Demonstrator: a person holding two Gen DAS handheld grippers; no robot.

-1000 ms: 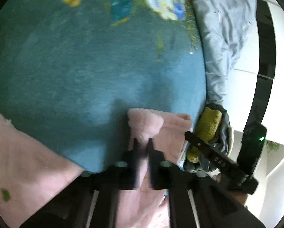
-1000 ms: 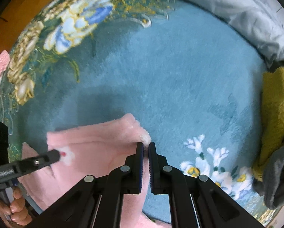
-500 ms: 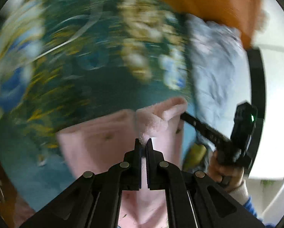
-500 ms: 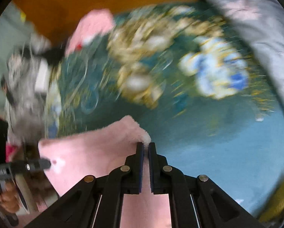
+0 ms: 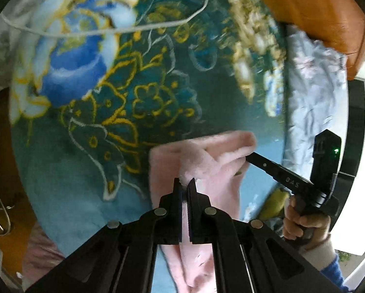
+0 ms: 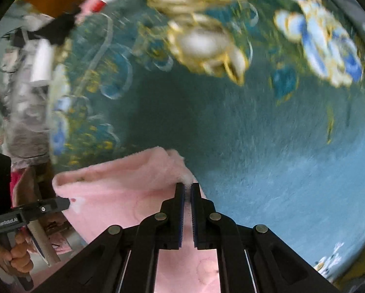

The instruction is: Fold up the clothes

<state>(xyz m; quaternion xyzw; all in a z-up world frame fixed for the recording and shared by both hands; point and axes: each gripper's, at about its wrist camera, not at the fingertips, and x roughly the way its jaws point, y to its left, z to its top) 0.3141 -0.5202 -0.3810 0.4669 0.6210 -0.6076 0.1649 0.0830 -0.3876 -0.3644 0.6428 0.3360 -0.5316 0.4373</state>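
A fuzzy teal blanket (image 5: 67,190) with big blue and gold flowers fills most of the left wrist view; a thin white cord (image 5: 123,28) loops across its top; a wrinkled pale grey-blue sheet (image 5: 312,97) lies along its right edge, and an orange wooden board (image 5: 312,7) sits at the top right. The pink fluffy garment (image 5: 216,185) hangs low in the middle, over the blanket; the left hand-held gripper (image 5: 185,185) is pinched tight on a bunched bit of its top edge, with pink fluff poking out between the tips. On the right, the right hand-held gripper (image 5: 249,158) has its tip at the other top corner of the pink garment; a hand (image 5: 304,217) with a pale cuff and a blue sleeve holds its handle; a bit of yellow-green cloth (image 5: 275,202) peeks out below it.

In the right wrist view the same teal blanket (image 6: 280,166) spreads out, blurry at the top; a messy pile of grey and white things (image 6: 28,102) sits at the left. The pink garment (image 6: 123,190) stretches across the lower left; the right hand-held gripper (image 6: 187,186) is squeezed shut on its top right corner. The left hand-held gripper (image 6: 66,202) touches the garment's left corner; from here I cannot tell how it grips; a hand (image 6: 16,254) holds its handle at the bottom left.
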